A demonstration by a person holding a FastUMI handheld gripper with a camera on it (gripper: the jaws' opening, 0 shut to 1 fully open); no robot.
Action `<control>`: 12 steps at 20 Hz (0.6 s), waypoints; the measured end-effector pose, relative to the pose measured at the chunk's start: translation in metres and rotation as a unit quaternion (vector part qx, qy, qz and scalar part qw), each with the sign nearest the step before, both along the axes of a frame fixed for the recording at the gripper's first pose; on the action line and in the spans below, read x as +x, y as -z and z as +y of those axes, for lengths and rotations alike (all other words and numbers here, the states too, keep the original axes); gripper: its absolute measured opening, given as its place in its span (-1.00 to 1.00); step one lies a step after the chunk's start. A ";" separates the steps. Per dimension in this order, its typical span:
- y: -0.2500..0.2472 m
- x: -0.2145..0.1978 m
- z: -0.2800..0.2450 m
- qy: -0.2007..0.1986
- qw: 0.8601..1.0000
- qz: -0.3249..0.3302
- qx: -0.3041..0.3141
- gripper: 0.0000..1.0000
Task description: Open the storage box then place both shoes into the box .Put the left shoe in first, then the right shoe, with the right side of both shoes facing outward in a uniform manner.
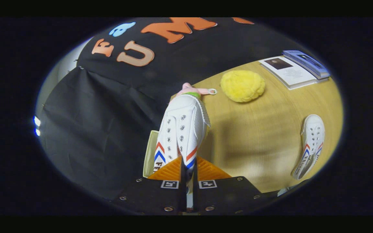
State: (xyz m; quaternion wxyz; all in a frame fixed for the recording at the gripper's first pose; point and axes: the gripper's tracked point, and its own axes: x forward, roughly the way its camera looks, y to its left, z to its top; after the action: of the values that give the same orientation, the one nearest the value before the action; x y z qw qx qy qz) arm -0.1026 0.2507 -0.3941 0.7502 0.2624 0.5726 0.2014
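My gripper (pixel 188 168) is shut on a white canvas shoe (pixel 181 129) with red and blue chevron stripes. Both orange fingers (pixel 168 171) pinch its heel end, and the toe points away, held up above the wooden table (pixel 264 142). A second matching shoe (pixel 310 145) lies on the table off to the right of the fingers, toe pointing away. A pale cream edge of the storage box (pixel 150 152) shows just left of the held shoe, mostly hidden behind it.
A fluffy yellow round cushion (pixel 242 85) lies beyond the held shoe. A pink and green toy with a ring (pixel 196 91) peeks past the shoe's toe. A booklet (pixel 287 72) and a blue book (pixel 306 63) lie at the table's far right.
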 end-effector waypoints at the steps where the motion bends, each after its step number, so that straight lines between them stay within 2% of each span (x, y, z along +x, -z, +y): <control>1: -0.001 0.001 0.015 -0.014 1.000 -0.006 0.001 -0.84; 9: 0.040 -0.013 0.113 -0.109 0.994 -0.002 -0.026 -0.84; 12: 0.057 -0.028 0.124 -0.148 0.987 -0.001 -0.057 -0.84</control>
State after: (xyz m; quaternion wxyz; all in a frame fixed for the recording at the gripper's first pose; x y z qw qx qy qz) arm -0.1309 0.3745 -0.4508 0.7262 0.1316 0.6149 0.2778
